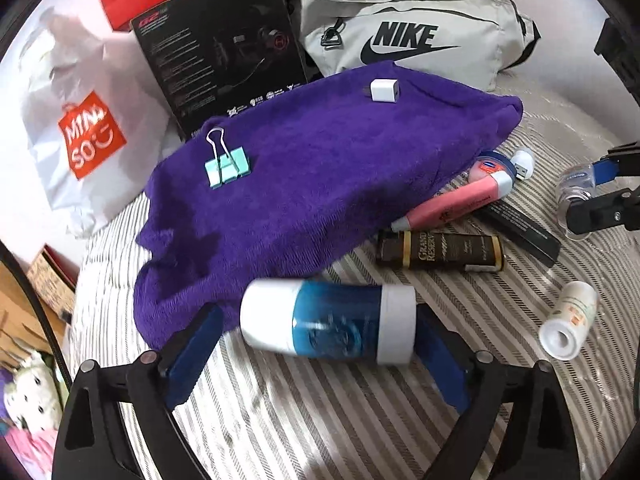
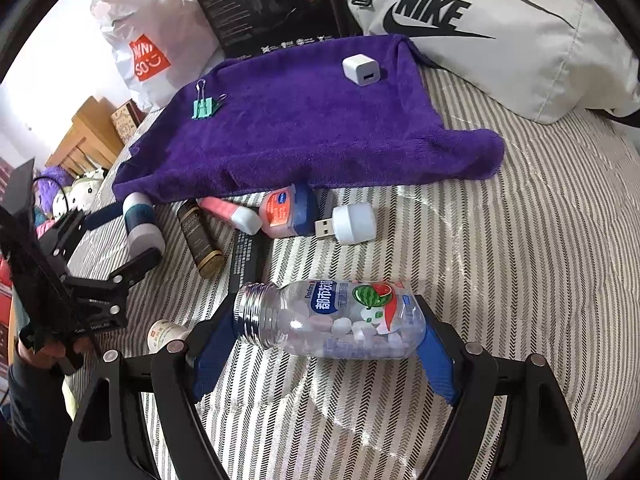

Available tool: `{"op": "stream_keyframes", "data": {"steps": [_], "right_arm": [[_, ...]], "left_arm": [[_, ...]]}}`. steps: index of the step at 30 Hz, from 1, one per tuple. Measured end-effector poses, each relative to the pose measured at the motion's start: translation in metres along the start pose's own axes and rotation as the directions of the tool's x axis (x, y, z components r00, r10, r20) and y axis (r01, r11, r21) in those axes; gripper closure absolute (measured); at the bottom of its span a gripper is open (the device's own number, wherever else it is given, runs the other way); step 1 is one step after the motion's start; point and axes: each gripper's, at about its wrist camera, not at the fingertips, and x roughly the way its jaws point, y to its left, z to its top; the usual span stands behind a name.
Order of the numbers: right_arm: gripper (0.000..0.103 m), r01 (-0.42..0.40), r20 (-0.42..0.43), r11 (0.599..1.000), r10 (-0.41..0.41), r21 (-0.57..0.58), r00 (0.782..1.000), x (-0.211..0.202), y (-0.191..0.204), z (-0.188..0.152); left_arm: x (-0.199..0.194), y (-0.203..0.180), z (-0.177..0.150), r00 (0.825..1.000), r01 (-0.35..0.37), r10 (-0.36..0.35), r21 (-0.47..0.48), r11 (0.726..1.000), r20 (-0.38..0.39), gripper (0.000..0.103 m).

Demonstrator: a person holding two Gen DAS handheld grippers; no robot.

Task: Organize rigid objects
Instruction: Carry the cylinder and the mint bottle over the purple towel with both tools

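A blue bottle with white ends [image 1: 328,322] lies on its side on the striped bedcover [image 1: 320,420], at the edge of the purple towel [image 1: 320,180]. My left gripper [image 1: 316,350] straddles it, open, with a gap at the left pad. A clear candy bottle [image 2: 332,320] with a threaded neck lies crosswise in my right gripper [image 2: 324,352], whose blue pads press on its neck and base. A mint binder clip [image 1: 226,164] and a white charger cube [image 1: 384,89] rest on the towel.
Beside the towel lie a pink tube [image 1: 452,204], a small jar [image 2: 286,210], a USB light [image 2: 352,224], a brown bottle [image 1: 440,250], a black stick [image 1: 520,228] and a small white bottle [image 1: 568,320]. A Nike bag [image 1: 400,28], black box [image 1: 220,60] and white shopping bag [image 1: 88,136] line the back.
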Motion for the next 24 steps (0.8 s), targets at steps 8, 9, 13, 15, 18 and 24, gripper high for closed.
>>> {"op": "stream_keyframes", "data": {"steps": [8, 9, 13, 15, 18, 24], "right_arm": [[0.022, 0.002, -0.015, 1.0, -0.003, -0.014, 1.0, 0.004, 0.004, -0.001], [0.022, 0.002, -0.016, 1.0, -0.002, -0.012, 1.0, 0.004, 0.004, -0.001], [0.022, 0.002, -0.02, 1.0, -0.002, -0.013, 1.0, 0.004, 0.004, 0.0], [0.022, 0.003, -0.02, 1.0, -0.003, -0.017, 1.0, 0.004, 0.004, 0.0], [0.022, 0.003, -0.019, 1.0, -0.003, -0.016, 1.0, 0.003, 0.002, 0.0], [0.022, 0.005, -0.015, 1.0, -0.005, -0.008, 1.0, 0.0, -0.001, -0.001]], "left_arm": [[0.007, 0.007, 0.001, 0.999, 0.052, -0.053, -0.056, 0.997, -0.011, 0.006], [0.008, 0.009, 0.001, 0.998, 0.064, -0.065, -0.077, 0.995, -0.014, 0.006], [0.005, 0.008, -0.001, 0.993, 0.113, -0.114, -0.122, 0.986, -0.002, 0.023], [0.001, 0.004, -0.003, 0.99, 0.14, -0.142, -0.124, 0.982, -0.002, 0.023], [-0.006, 0.002, -0.006, 0.989, 0.145, -0.146, -0.158, 0.977, 0.009, 0.023], [-0.016, 0.013, -0.018, 0.966, 0.254, -0.253, -0.32, 0.913, 0.045, 0.024]]}}
